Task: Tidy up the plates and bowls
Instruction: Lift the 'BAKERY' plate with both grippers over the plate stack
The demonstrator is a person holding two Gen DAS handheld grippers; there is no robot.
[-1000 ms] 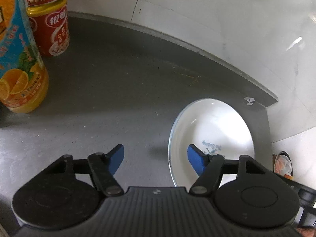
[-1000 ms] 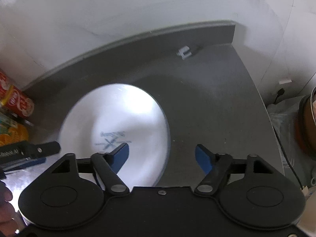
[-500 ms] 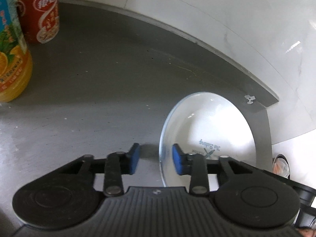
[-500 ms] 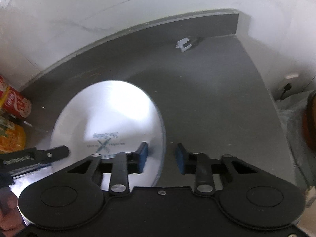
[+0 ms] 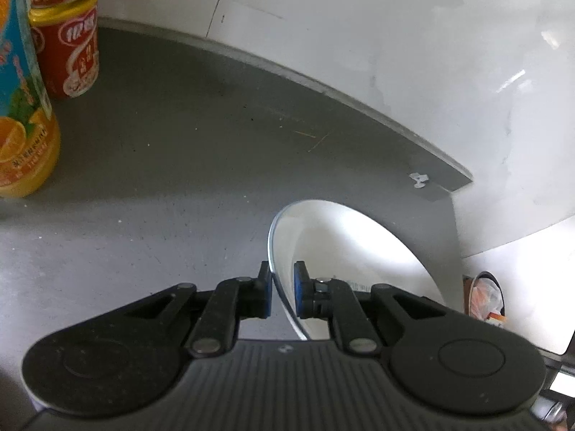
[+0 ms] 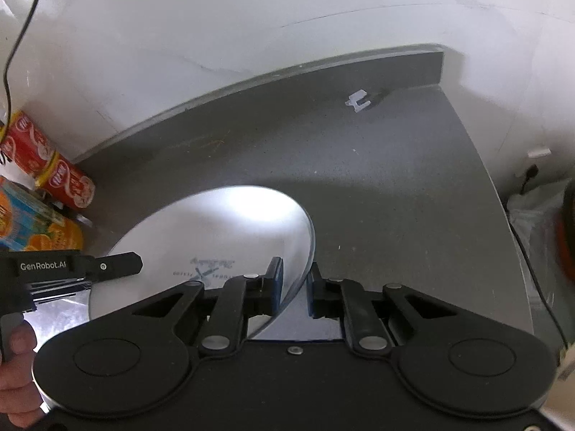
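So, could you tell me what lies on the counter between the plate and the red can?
Nothing: in the left wrist view, bare grey counter runs from the plate to the red can.

Left gripper clamps white plate rim, apparently lifted off grey counter; juice bottle, red can far left of plate.

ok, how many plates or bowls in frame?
1: a white plate on the grey counter, its rim pinched on opposite sides by the left gripper and right gripper. Others may sit out of view.
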